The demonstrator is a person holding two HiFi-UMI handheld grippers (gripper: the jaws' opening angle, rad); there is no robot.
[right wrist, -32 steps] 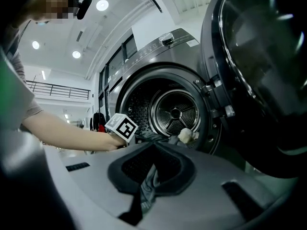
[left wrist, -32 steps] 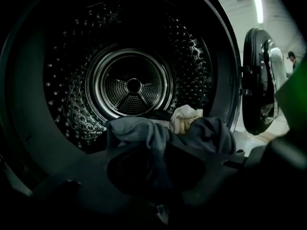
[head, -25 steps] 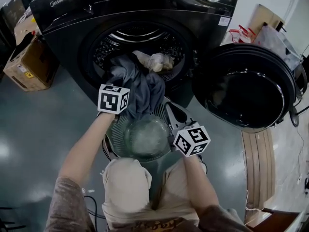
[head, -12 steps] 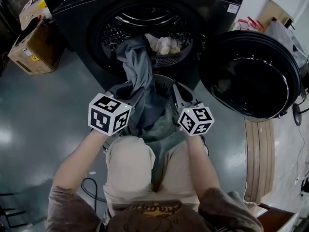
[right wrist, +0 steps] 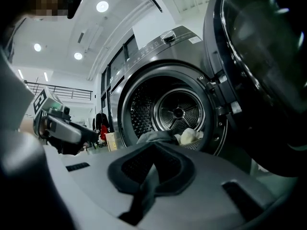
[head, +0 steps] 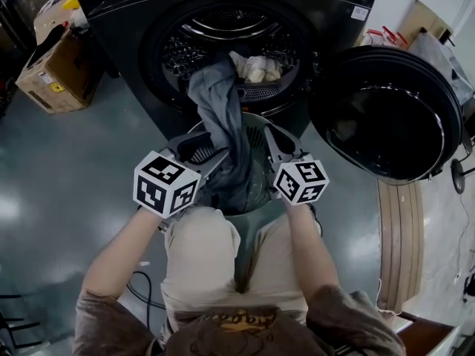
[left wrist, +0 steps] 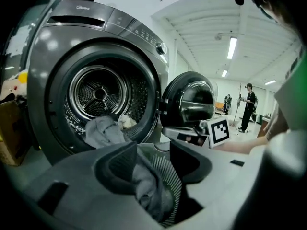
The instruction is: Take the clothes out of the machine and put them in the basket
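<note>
Left gripper view showed the left gripper with its fingers just eased apart and released. The grey garment lay loose between and below them, inside the basket. The right gripper had its fingers clenched together at the basket's 3 o'clock rim, and anything nipped there could not be told. Counted: one grey garment, one pale bundle in the drum, one basket, two grippers. In head view the garment ran long from the washing machine mouth at 12 o'clock toward 6 o'clock, its lower end in the basket.

You wear a mottled brown short-sleeved top and beige trousers; your grey left gripper and right gripper each carry a black-and-white marker cube.
</note>
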